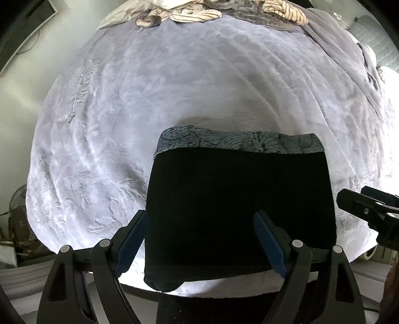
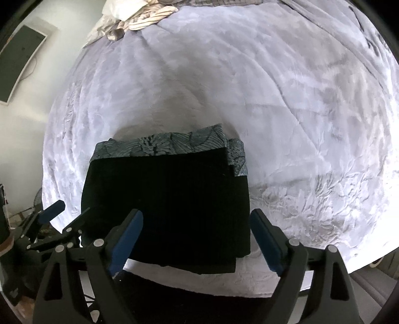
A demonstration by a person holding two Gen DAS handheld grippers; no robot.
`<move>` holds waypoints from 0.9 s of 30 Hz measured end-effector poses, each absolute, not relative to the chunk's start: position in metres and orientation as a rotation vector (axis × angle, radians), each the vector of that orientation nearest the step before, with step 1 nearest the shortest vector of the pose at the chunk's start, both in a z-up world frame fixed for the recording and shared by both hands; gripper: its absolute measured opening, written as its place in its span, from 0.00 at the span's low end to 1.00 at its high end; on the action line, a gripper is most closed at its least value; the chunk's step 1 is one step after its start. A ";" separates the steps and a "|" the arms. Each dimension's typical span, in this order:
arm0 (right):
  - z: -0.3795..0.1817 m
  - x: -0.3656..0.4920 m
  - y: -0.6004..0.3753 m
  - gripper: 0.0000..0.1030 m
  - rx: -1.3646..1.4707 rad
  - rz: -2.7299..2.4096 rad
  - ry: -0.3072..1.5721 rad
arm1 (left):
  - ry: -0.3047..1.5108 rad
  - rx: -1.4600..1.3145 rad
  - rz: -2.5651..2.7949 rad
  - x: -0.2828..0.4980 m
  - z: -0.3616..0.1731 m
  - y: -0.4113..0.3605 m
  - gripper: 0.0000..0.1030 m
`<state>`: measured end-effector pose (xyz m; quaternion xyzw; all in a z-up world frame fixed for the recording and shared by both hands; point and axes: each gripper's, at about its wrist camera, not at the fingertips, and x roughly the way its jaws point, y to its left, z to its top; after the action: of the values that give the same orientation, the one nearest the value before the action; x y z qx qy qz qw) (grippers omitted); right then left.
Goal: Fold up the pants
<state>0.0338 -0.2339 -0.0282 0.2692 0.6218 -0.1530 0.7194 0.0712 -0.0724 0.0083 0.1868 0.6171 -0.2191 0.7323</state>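
The black pants (image 1: 239, 199) lie folded into a compact rectangle on the pale grey bedspread (image 1: 149, 99), near its front edge, with a grey leaf-patterned band (image 1: 239, 143) along the far side. My left gripper (image 1: 202, 221) hangs above the pants' left half, jaws wide apart, nothing between them. In the right wrist view the same black pants (image 2: 169, 199) lie below my right gripper (image 2: 197, 219), which is open over their right half and holds nothing. The patterned band (image 2: 164, 147) shows at the far edge. Each gripper appears at the side of the other's view.
Crumpled striped and beige clothes (image 1: 189, 12) are heaped at the bed's far end. A grey blanket (image 1: 336, 37) lies along the right side. A wall-mounted panel (image 2: 22, 57) is at the left. A fan (image 1: 17, 199) and clutter stand on the floor left of the bed.
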 end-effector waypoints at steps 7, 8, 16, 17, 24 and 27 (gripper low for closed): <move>-0.021 0.035 -0.231 1.00 0.544 -0.382 1.360 | 1.367 0.412 -0.465 0.071 0.010 -0.071 0.84; -0.021 0.035 -0.231 1.00 0.541 -0.385 1.358 | 1.368 0.416 -0.459 0.071 0.010 -0.071 0.84; -0.021 0.037 -0.226 1.00 0.511 -0.393 1.369 | 1.363 0.425 -0.458 0.071 0.009 -0.073 1.00; -0.021 0.037 -0.226 1.00 0.512 -0.399 1.372 | 1.356 0.429 -0.453 0.071 0.010 -0.073 1.00; -0.021 0.036 -0.227 1.00 0.526 -0.419 1.384 | 1.364 0.433 -0.454 0.071 0.009 -0.076 1.00; -0.022 0.035 -0.226 1.00 0.523 -0.428 1.393 | 1.365 0.432 -0.449 0.071 0.010 -0.075 1.00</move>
<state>0.0350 -0.2264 -0.0217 0.2362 0.6288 -0.1933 0.7151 0.0712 -0.0755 0.0100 0.1963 0.6203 -0.2040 0.7315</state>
